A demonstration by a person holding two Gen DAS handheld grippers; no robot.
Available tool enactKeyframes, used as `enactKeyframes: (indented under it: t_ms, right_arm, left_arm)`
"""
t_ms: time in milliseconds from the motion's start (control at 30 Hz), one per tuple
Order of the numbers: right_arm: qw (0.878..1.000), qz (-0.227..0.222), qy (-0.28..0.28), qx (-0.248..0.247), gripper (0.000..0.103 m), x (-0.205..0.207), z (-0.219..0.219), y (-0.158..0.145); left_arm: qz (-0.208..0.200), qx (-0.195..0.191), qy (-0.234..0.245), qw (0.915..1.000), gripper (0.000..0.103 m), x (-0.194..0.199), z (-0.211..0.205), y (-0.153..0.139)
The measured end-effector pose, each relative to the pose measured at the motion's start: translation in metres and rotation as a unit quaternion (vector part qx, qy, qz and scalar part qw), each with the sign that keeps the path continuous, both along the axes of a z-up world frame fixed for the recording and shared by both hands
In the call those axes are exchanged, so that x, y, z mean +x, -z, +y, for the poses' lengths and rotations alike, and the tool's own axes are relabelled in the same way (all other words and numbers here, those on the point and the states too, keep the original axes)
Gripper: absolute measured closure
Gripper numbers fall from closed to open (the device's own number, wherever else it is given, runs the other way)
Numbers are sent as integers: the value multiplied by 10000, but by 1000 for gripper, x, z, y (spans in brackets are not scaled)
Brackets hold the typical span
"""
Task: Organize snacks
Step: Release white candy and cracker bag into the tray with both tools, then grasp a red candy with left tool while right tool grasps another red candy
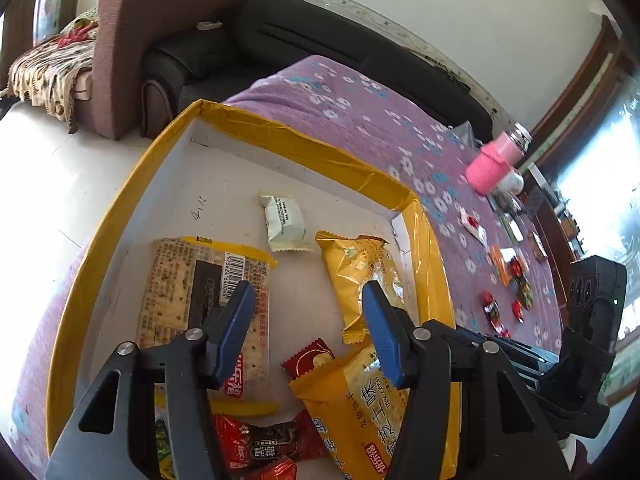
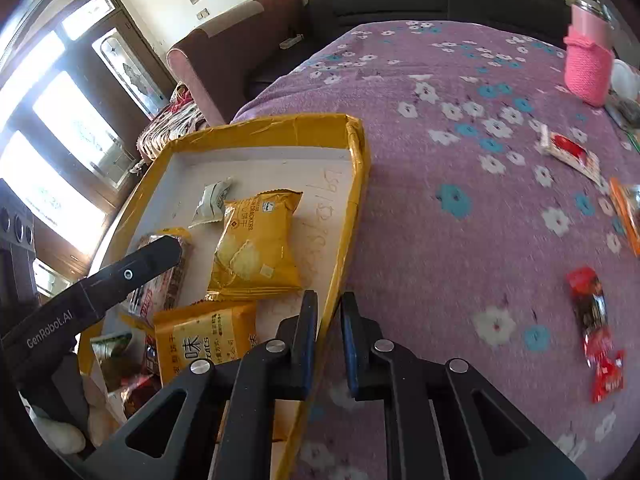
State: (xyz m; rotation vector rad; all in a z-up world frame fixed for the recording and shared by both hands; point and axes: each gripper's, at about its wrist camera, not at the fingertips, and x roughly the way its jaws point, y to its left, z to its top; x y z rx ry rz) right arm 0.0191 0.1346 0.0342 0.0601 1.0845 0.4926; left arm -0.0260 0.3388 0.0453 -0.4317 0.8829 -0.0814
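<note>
A shallow yellow-rimmed box [image 1: 280, 136] lies on a purple flowered cloth [image 2: 460, 152]. In it are a clear cracker pack [image 1: 180, 280], a small white packet [image 1: 286, 220], two yellow cracker packs [image 1: 356, 268] [image 1: 352, 408] and red candies [image 1: 308, 356]. My left gripper [image 1: 308, 292] hangs open over the box floor with nothing between its fingers. My right gripper [image 2: 329, 304] is shut at the box's right side wall [image 2: 352, 216], whose yellow edge runs between the pads. Loose snacks stay on the cloth: a red wrapper [image 2: 590, 304], a white-and-red packet [image 2: 568, 150], an orange pack [image 2: 626, 216].
A pink knitted cup sleeve on a jar [image 2: 586, 68] stands at the cloth's far right. A black sofa [image 1: 320, 32] and a brown armchair [image 1: 132, 40] lie behind. One finger of the left gripper [image 2: 156, 256] reaches over the box, held by a gloved hand [image 2: 60, 436].
</note>
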Motion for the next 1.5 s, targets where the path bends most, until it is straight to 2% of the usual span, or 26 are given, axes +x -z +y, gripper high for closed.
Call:
enactKeyframes:
  t_ms: [167,200,267,300,333,400,433,500,600,800,867,900,933,967,1067,1167,1333,1500]
  right_arm:
    - [9999,-17,-120,40,85,-24,-21,-1]
    - [9997,58,-198,136,82,-25,-26,-3]
    - [9976,37,-221,652,82,-29,-52,-15]
    - [9970,-116,-101,762,77,-30,-68,-23]
    - [9964,-365,73,756,63,-33,-89,-32]
    - [9952,-760,322,524,46,-34,-121,-42]
    - [9936,-982,521,195,45,-33,-141,-43]
    - [9911,-1075,778,-145,45,-27,-167,-36]
    - [9913,-895,962,-103,45,-20,-191,-19]
    - [9938,-801,716,-277,48,-11,-179,6]
    - [9938,-752,760,-296,54,-7,-177,12]
    - [9932,-800,793,-294,60,-6,-179,12]
    - [9931,-789,805,-310,70,-4,-181,13]
    - [9931,-785,813,-317,73,-4,-183,14]
    - [9939,-720,786,-278,82,-5,-190,14]
    - [9940,-674,856,-135,83,-10,-202,10]
    - [9907,-713,1142,204,84,-19,-237,-4]
    - [9882,-699,1303,385,84,-27,-267,-12]
  left_arm:
    - [-78,-24,222,9997,48,-8,-17,-3]
    - [-173,-58,211,9996,48,-10,-17,-7]
    - [-395,-211,214,9988,48,-18,-18,-20]
    - [-477,-268,235,9982,48,-22,-20,-25]
    - [-553,-287,265,9977,48,-26,-23,-31]
    - [-701,-240,421,9964,47,-33,-36,-47]
    - [-737,-216,483,9959,47,-34,-42,-52]
    - [-808,-178,654,9944,45,-35,-60,-61]
    - [-803,-219,952,9920,45,-30,-90,-68]
    - [-457,-149,1309,9902,45,-9,-147,-55]
    - [-341,-179,1377,9897,45,1,-162,-48]
    - [-303,-169,1397,9896,45,3,-166,-46]
    - [-254,-149,1420,9894,45,8,-173,-42]
    - [-201,-144,1449,9891,45,12,-178,-39]
    - [-45,-133,1547,9879,45,26,-198,-28]
    - [113,-15,1653,9862,46,37,-217,-15]
    - [241,493,1807,9820,46,54,-252,3]
    - [280,1222,1906,9736,46,71,-284,19]
